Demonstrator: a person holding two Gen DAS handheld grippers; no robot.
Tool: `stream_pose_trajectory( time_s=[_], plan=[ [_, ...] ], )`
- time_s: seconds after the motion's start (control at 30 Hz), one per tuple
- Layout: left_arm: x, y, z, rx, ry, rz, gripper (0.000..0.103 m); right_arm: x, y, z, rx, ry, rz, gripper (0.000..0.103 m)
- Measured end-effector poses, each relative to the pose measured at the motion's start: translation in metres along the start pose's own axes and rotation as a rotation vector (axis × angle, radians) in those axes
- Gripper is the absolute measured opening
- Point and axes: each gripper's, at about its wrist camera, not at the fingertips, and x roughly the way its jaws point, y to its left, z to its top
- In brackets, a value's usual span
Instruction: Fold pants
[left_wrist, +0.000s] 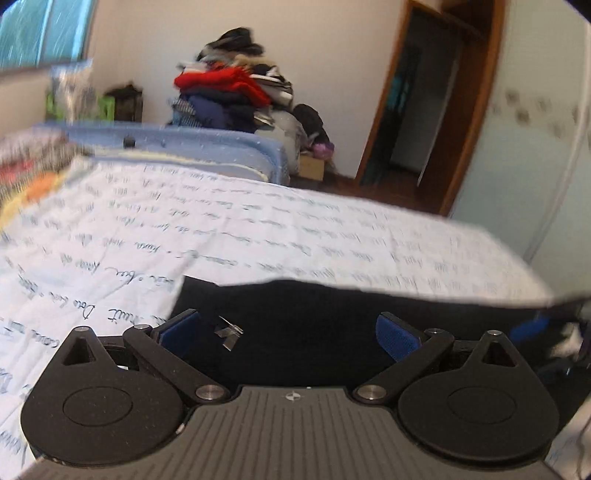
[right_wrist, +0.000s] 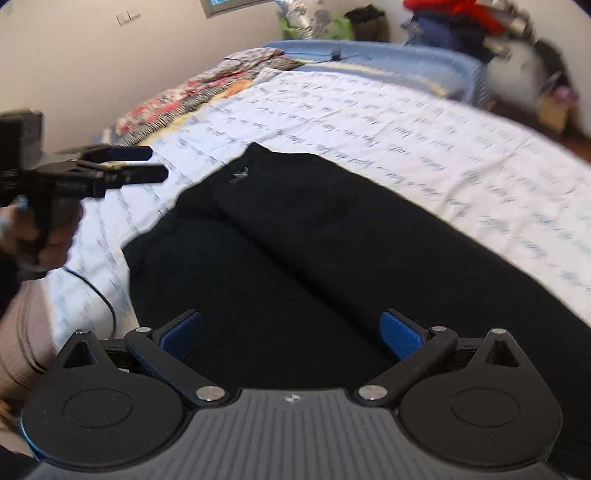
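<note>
A bed (right_wrist: 369, 110) fills the middle of the frame, covered by a white sheet (left_wrist: 258, 229) printed with handwriting. Black pants (right_wrist: 295, 240) lie flat on it at lower centre. A floral quilt (right_wrist: 177, 99) sits at upper left, a blue blanket (left_wrist: 184, 144) along the far edge.

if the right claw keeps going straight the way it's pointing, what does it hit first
Most likely the black fabric pants spread on the white script-printed bedsheet. The right claw is open and angled down over them, with nothing else showing between its fingers. How far off the cloth is cannot be judged.
</note>
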Motion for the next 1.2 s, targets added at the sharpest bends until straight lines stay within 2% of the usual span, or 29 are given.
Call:
stream_pose_trajectory(
  time_s=[0.1,0.17,0.23,0.3,0.4,0.53,0.6,0.63,0.67,0.7,0.73,0.8,0.83,0.9,0.97,1.1,1.2],
  plan=[
    [0.042,0.064,0.022,-0.155,0.058,-0.032,0.101,0.017,-0.019,0.028,0.072,0.007,0.066,0.103],
    [0.074,0.101,0.026,-0.272,0.101,-0.048,0.100,0.031,-0.029,0.044,0.096,0.014,0.087,0.103],
    [0.102,0.124,0.024,-0.348,0.146,-0.109,0.097,0.046,-0.041,0.062,0.101,0.026,0.100,0.103],
    [0.129,0.132,0.021,-0.374,0.179,-0.139,0.096,0.064,-0.052,0.078,0.098,0.043,0.107,0.103],
    [0.159,0.139,0.021,-0.343,0.223,-0.116,0.097,0.083,-0.066,0.095,0.092,0.053,0.110,0.103],
    [0.171,0.140,0.025,-0.295,0.231,-0.179,0.097,0.103,-0.083,0.116,0.084,0.054,0.109,0.103],
    [0.173,0.135,0.027,-0.258,0.240,-0.209,0.087,0.110,-0.090,0.124,0.081,0.042,0.113,0.103],
    [0.172,0.131,0.028,-0.227,0.243,-0.217,0.065,0.113,-0.093,0.126,0.082,0.036,0.112,0.103],
    [0.171,0.127,0.028,-0.190,0.249,-0.203,0.056,0.116,-0.097,0.129,0.085,0.030,0.111,0.103],
    [0.173,0.121,0.029,-0.156,0.245,-0.193,0.052,0.119,-0.101,0.130,0.090,0.024,0.112,0.103],
    [0.171,0.118,0.029,-0.132,0.233,-0.197,0.044,0.123,-0.104,0.132,0.092,0.022,0.115,0.103],
    [0.169,0.115,0.028,-0.103,0.219,-0.193,0.041,0.131,-0.111,0.135,0.085,0.016,0.116,0.103],
    [0.168,0.113,0.028,-0.092,0.211,-0.185,0.033,0.135,-0.115,0.135,0.075,0.010,0.106,0.103],
    [0.166,0.109,0.029,-0.049,0.193,-0.165,0.024,0.139,-0.119,0.134,0.025,-0.006,0.083,0.103],
    [0.154,0.101,0.029,-0.002,0.142,-0.154,0.013,0.144,-0.120,0.133,-0.047,-0.031,0.060,0.103],
    [0.111,0.083,0.036,0.080,-0.041,-0.204,0.013,0.157,-0.125,0.137,-0.124,0.036,0.086,0.103],
    [0.088,0.077,0.041,0.087,-0.112,-0.257,0.014,0.170,-0.125,0.141,-0.154,0.093,0.115,0.103]
  ],
)
